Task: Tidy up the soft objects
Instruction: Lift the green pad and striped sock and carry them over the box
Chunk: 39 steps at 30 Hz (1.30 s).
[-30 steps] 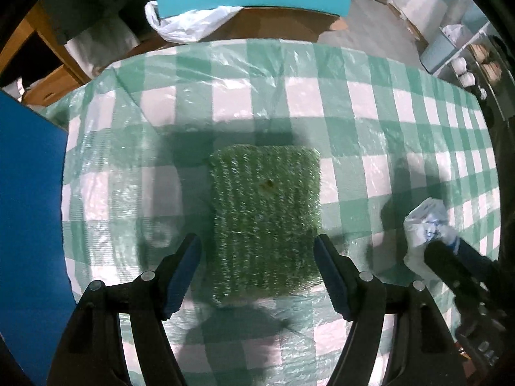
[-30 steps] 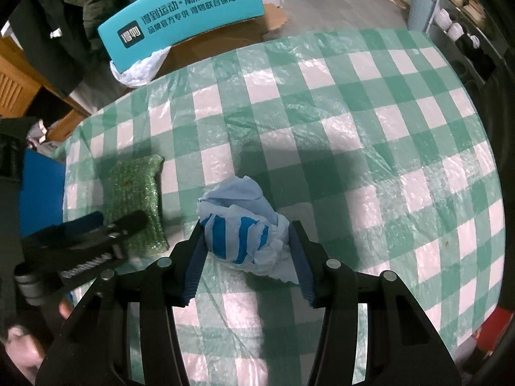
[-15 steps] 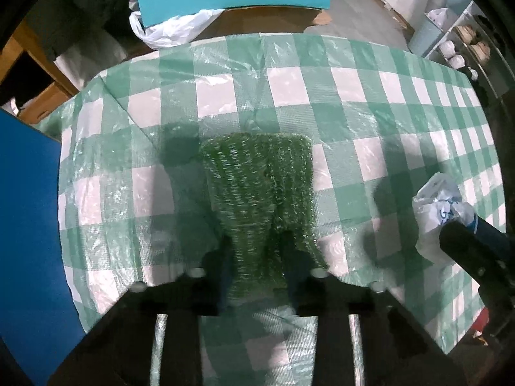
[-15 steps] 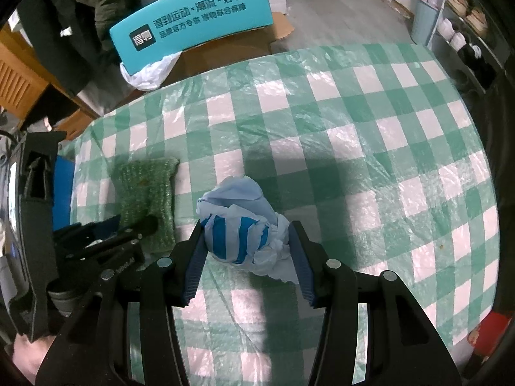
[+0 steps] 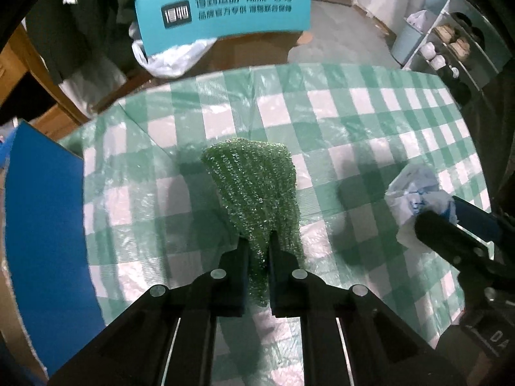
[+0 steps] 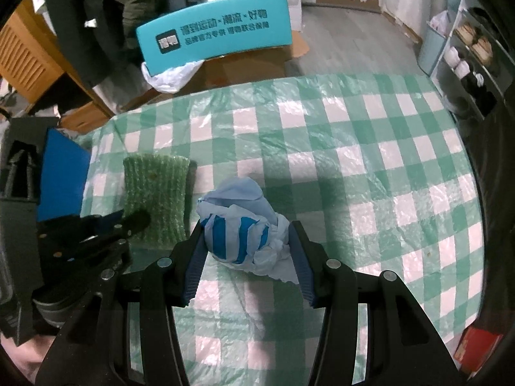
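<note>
A green knitted scrubbing cloth (image 5: 254, 186) hangs from my left gripper (image 5: 259, 241), which is shut on its near edge, the jaws squeezed almost together. The cloth bunches at the pinch; its far end reaches down to the green-and-white checked tablecloth (image 6: 354, 160). In the right wrist view the same cloth (image 6: 154, 189) shows at the left, with the left gripper (image 6: 138, 220) on it. My right gripper (image 6: 247, 225) is shut on a crumpled white and blue-striped plastic bag bundle (image 6: 239, 218), held a little above the table. That bundle (image 5: 408, 189) appears at the right of the left wrist view.
A blue board (image 5: 42, 225) stands along the table's left edge. Beyond the far edge are a teal printed box (image 5: 225, 9) and a white plastic bag (image 5: 170, 58). A shoe shelf (image 5: 450, 48) lines the right wall. A red item (image 6: 476, 344) lies at the lower right.
The left jaws went from wide open around the flat green cloth to shut on its near edge, then rose, bunching the cloth. The right gripper rose slightly with the bundle still held.
</note>
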Available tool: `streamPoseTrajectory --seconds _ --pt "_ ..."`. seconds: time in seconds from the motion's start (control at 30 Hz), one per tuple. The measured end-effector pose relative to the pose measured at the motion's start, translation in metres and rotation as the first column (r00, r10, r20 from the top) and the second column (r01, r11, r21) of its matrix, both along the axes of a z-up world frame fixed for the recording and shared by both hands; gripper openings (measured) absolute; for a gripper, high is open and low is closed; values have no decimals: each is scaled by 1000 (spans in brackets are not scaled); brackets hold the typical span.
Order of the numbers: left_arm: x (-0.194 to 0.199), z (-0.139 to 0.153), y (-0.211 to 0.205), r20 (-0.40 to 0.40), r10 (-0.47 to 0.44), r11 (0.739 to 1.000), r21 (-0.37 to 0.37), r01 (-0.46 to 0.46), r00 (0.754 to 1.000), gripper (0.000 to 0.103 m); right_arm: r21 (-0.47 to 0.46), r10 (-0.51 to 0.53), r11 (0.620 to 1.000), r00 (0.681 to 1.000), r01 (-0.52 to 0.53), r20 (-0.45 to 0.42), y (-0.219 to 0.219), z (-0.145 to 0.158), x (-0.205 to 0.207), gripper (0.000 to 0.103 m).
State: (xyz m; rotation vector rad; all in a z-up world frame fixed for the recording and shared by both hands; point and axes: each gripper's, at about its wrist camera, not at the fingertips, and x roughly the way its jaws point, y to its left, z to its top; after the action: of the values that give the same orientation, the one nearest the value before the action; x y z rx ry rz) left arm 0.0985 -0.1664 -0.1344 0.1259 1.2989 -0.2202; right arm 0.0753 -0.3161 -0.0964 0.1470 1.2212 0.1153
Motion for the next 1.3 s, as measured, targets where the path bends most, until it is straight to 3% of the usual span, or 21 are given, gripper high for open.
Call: streamPoseTrajectory --seconds 0.63,1.3 --pt "-34 43 28 109 -12 999 41 7 994 9 1 62 998 994 -62 89 21 40 -18 49" --pt "-60 97 75 203 44 999 10 -47 978 9 8 189 981 966 -193 178 70 79 -30 49"
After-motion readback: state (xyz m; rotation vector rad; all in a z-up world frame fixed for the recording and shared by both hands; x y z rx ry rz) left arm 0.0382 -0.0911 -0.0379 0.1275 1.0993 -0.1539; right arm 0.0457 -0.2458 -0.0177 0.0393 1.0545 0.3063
